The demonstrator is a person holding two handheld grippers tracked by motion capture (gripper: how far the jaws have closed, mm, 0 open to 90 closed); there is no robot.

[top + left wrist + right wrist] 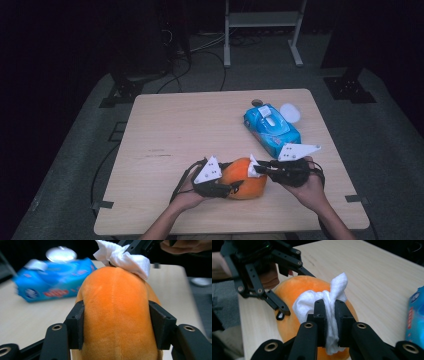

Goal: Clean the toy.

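An orange plush toy (245,181) lies near the table's front edge. My left gripper (234,188) comes at it from the left, and in the left gripper view its black pads (77,325) press into both sides of the plush (115,297). My right gripper (257,169) reaches in from the right, shut on a crumpled white tissue (310,302) that rests on the top of the toy (287,290). The tissue (125,258) sits at the plush's far end in the left gripper view.
A blue pack of wipes (272,127) lies behind the toy toward the back right of the wooden table (175,130), with a round white lid (290,112) next to it. Cables and metal stand legs are on the floor beyond the table.
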